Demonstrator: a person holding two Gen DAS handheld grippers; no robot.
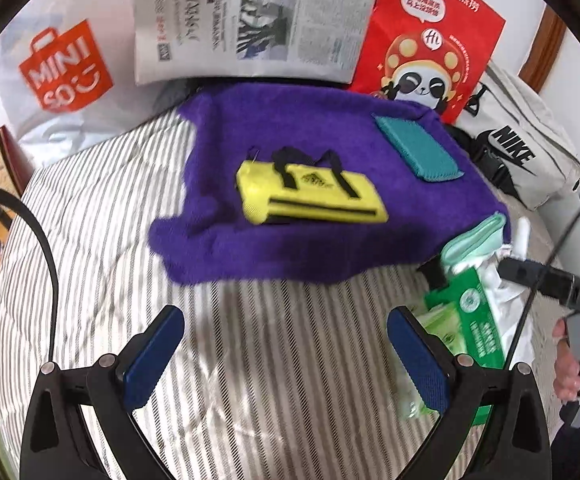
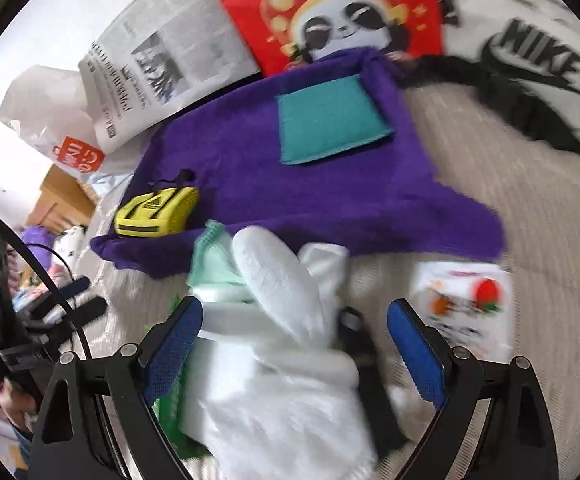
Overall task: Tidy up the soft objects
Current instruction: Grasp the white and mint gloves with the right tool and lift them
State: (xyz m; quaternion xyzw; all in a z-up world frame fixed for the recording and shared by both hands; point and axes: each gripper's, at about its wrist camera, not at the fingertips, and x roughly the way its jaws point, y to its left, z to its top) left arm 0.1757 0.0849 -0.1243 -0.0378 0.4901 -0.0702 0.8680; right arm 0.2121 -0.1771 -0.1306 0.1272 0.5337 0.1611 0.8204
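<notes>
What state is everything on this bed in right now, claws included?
Left gripper: open, empty, over the striped sheet.
Right gripper: open, around white socks.
Purple fleece blanket: spread flat.
Yellow mini duffel bag: zipped, lying on blanket.
Teal sponge pad: flat on blanket.
</notes>
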